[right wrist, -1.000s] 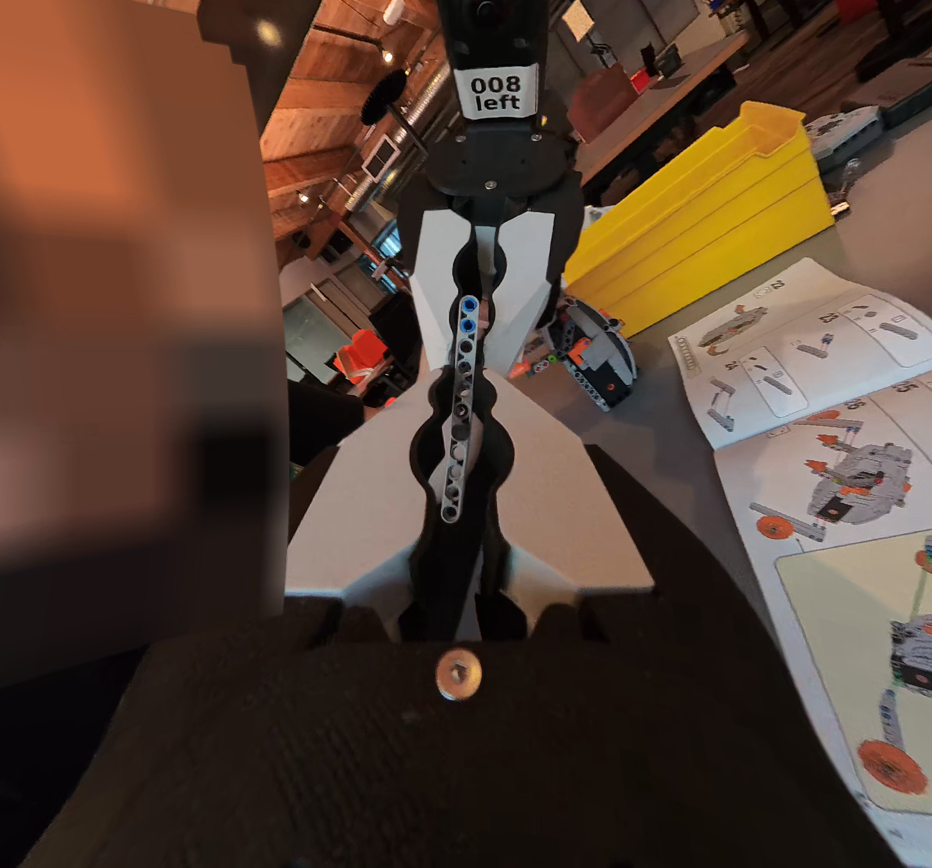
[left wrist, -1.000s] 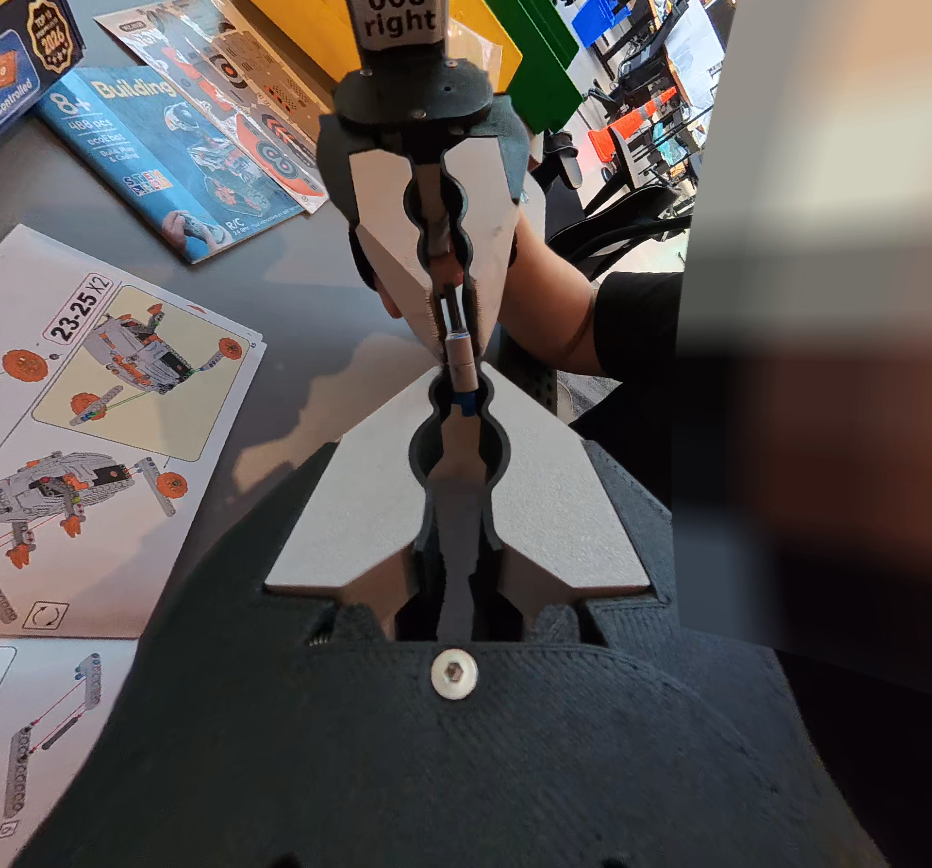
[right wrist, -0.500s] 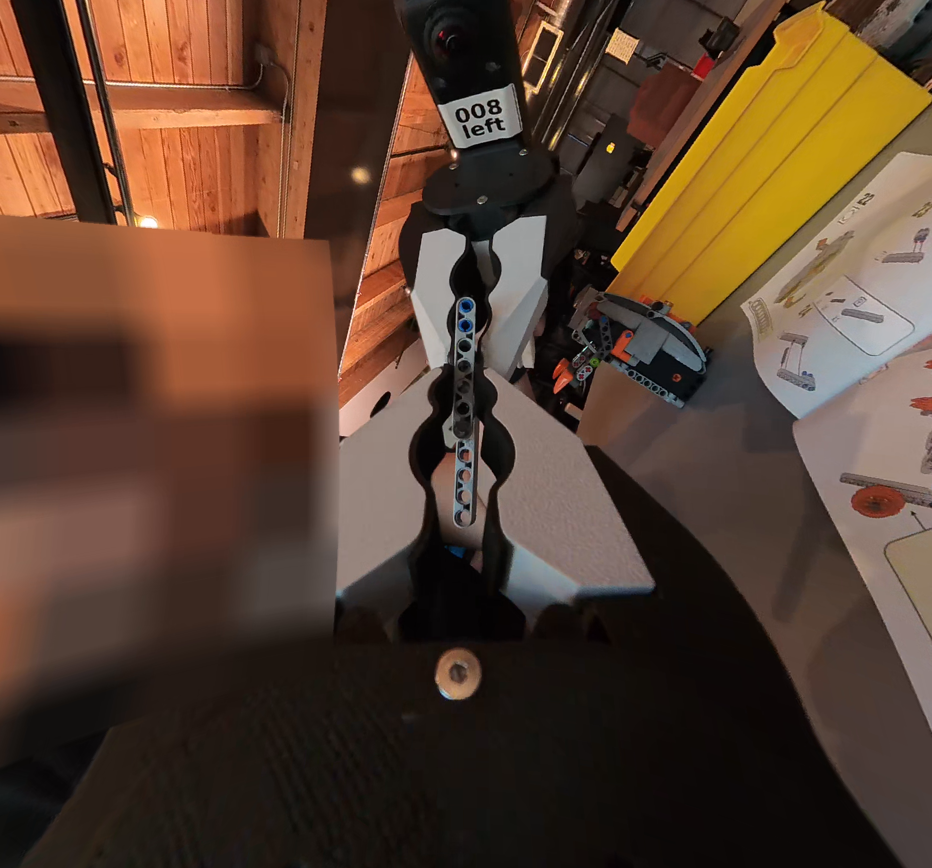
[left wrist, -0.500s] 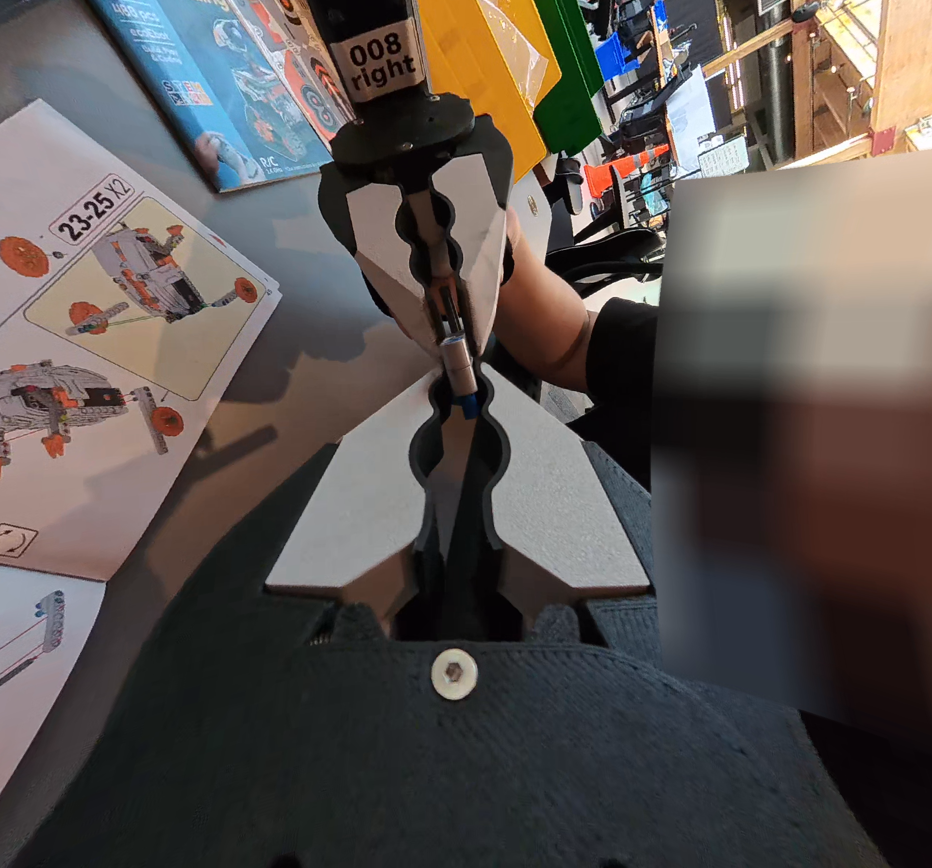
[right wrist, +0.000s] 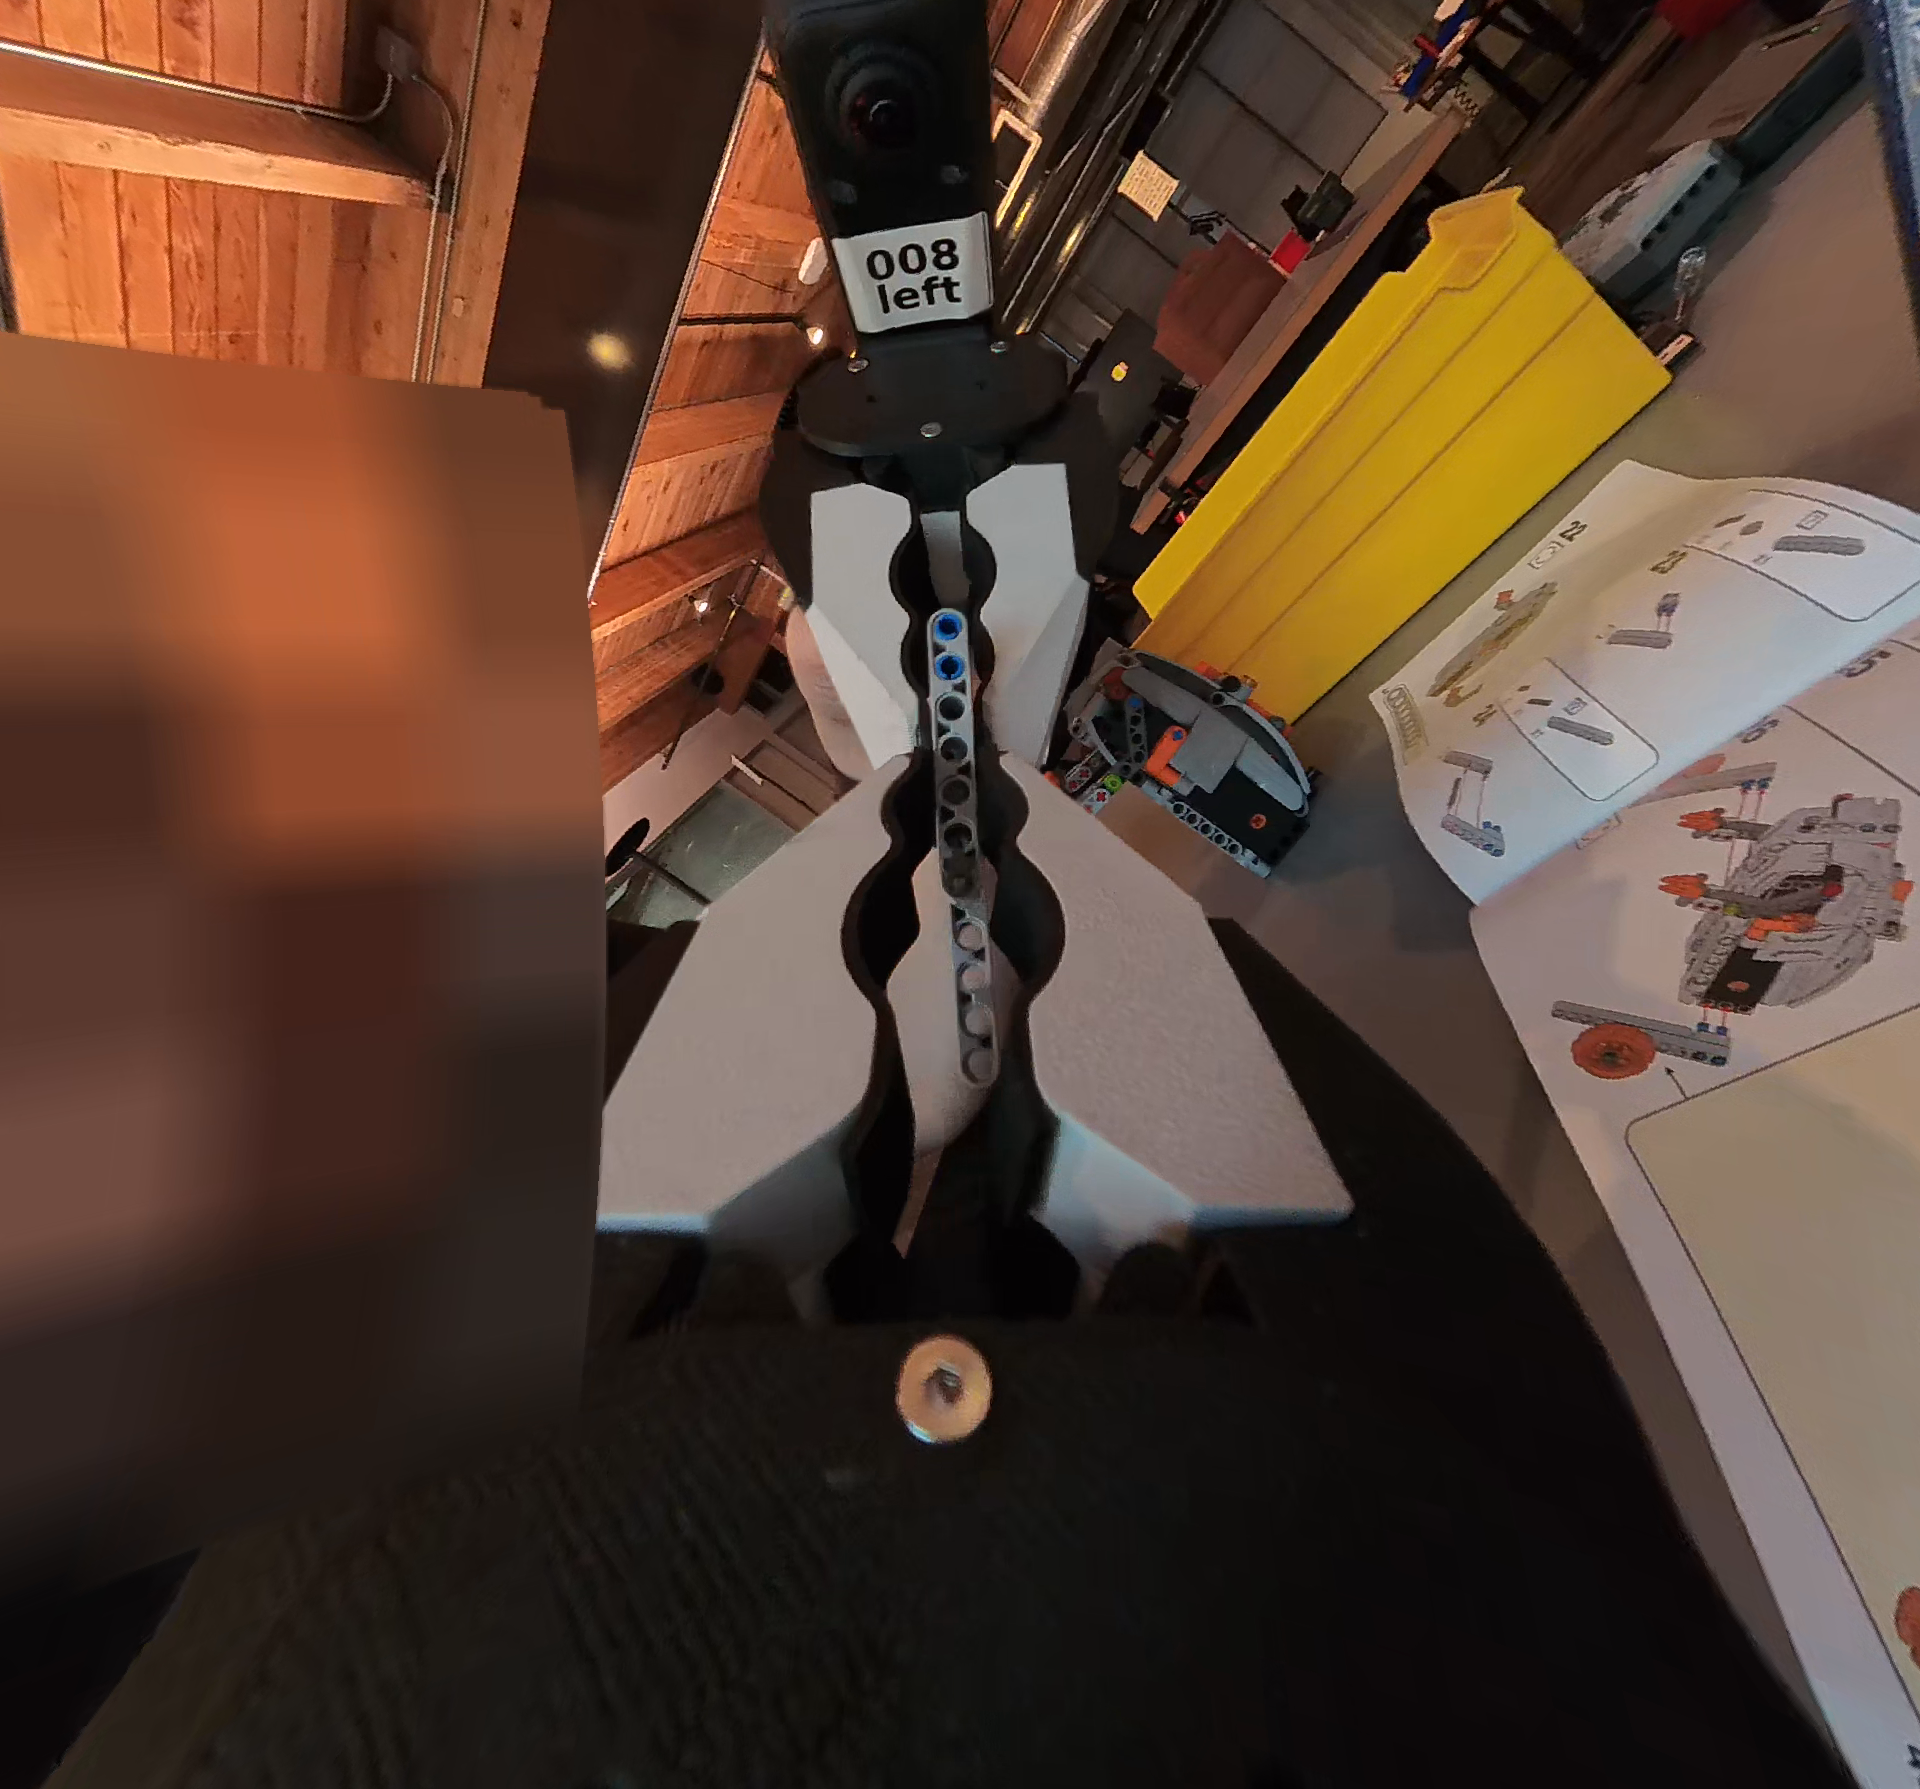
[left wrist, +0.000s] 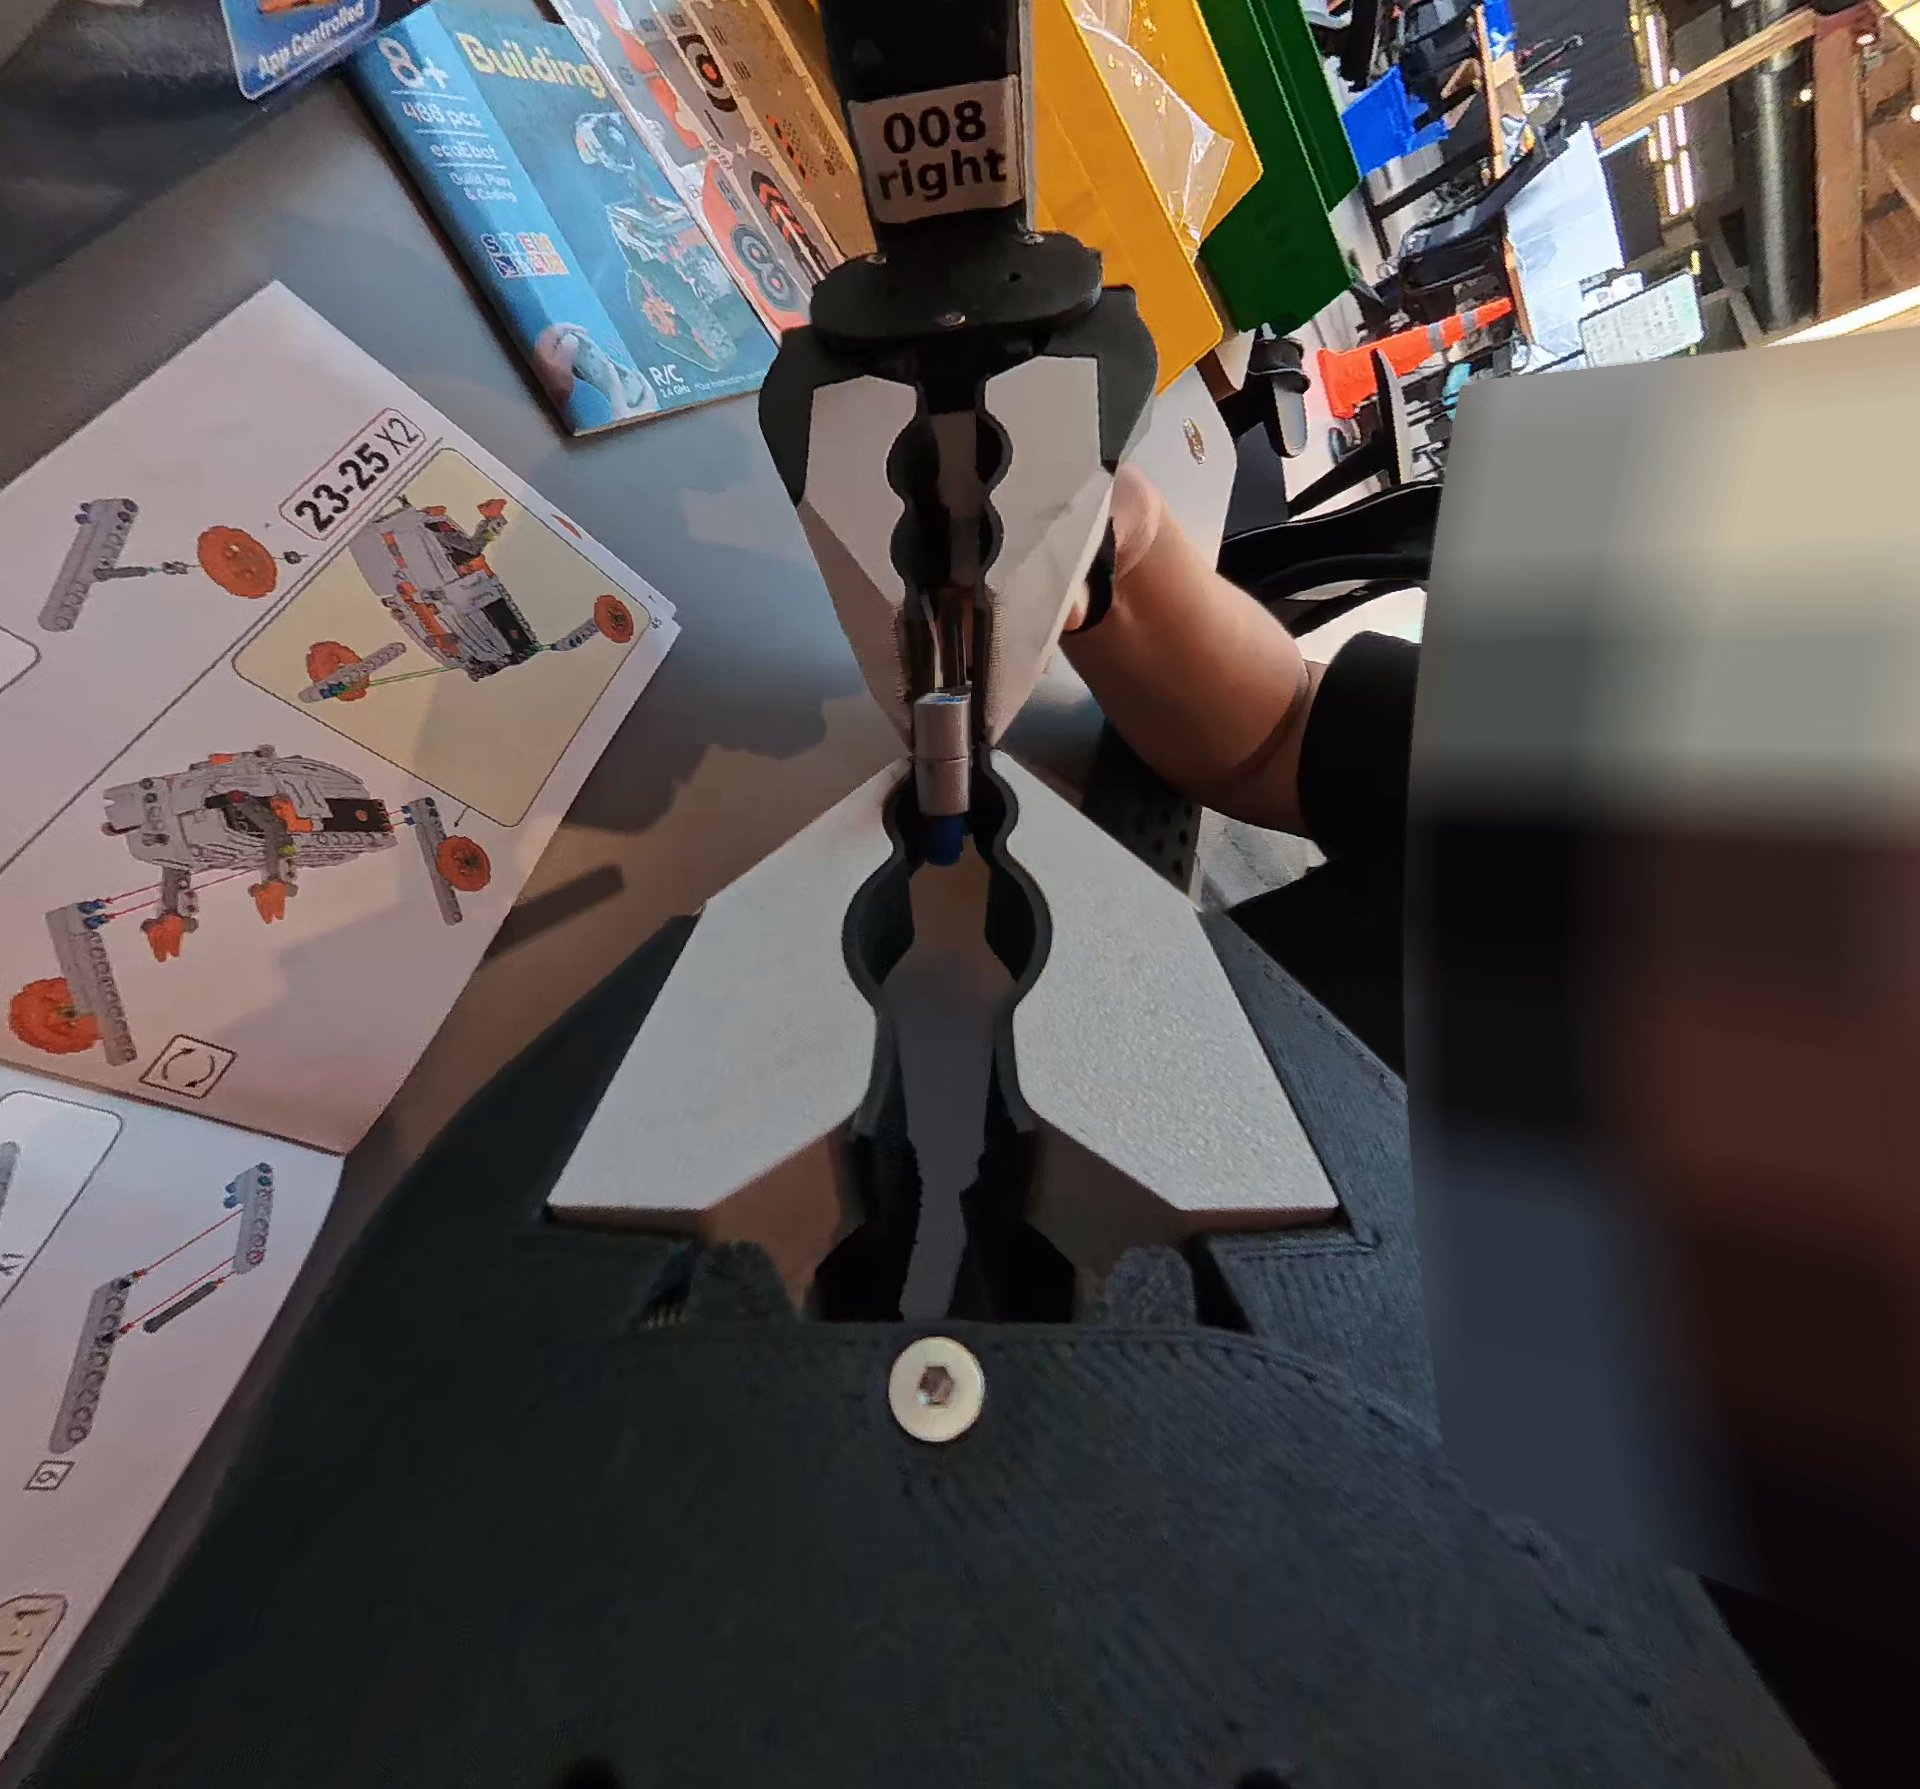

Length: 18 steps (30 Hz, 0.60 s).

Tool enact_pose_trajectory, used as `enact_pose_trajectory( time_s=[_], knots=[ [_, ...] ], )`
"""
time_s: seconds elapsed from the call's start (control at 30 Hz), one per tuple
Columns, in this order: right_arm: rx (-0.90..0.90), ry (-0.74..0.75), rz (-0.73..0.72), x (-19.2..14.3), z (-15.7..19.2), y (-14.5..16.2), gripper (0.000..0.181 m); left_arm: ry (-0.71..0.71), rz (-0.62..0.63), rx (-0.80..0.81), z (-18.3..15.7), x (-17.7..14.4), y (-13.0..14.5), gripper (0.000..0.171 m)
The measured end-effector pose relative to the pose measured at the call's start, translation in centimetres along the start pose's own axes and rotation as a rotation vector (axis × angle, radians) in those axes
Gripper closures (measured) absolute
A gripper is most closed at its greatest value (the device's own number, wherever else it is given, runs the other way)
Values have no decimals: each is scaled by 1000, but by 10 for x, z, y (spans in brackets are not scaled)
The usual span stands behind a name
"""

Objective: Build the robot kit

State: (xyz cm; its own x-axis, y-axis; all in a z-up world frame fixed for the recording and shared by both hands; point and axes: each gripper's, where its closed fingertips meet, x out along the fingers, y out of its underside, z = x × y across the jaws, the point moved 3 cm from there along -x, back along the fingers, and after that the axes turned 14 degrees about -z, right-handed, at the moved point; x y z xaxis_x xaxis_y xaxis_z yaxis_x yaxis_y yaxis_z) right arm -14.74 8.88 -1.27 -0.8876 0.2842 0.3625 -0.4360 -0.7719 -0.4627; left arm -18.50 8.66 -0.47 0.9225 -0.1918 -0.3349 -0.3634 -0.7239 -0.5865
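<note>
While both grippers meet tip to tip above the grey table [left wrist: 260, 212], the grey holed beam [right wrist: 961, 866] lies along their shared line, its long axis running near to far. The right gripper [right wrist: 961, 783] is clamped on the beam's near half. The left gripper [left wrist: 940, 794] is pinched on the far end with its blue pins [right wrist: 943, 643].

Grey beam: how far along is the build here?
Done: two blue pins sit in the grey beam's end holes, and a partly built model stands on the table. In hand: left claw and right claw both grip the beam in the air. Left: its other holes are empty, and it is apart from the model.
</note>
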Motion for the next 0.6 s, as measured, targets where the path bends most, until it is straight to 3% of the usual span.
enact_pose_trajectory(
  time_s=[0.03, 0.33, 0.6],
  knots=[
    [-19, 12, -3, 0, -1, -1, 175, -20, -2, 9, 1, 0, -1, 167],
    [-139, 43, -13, 2, -1, -2, 174, -31, -18, 5, 3, -2, -2, 167],
    [-54, -27, -50, 2, 3, -2, 175, 11, -24, 47, -2, -3, -4, 167]
  ],
)
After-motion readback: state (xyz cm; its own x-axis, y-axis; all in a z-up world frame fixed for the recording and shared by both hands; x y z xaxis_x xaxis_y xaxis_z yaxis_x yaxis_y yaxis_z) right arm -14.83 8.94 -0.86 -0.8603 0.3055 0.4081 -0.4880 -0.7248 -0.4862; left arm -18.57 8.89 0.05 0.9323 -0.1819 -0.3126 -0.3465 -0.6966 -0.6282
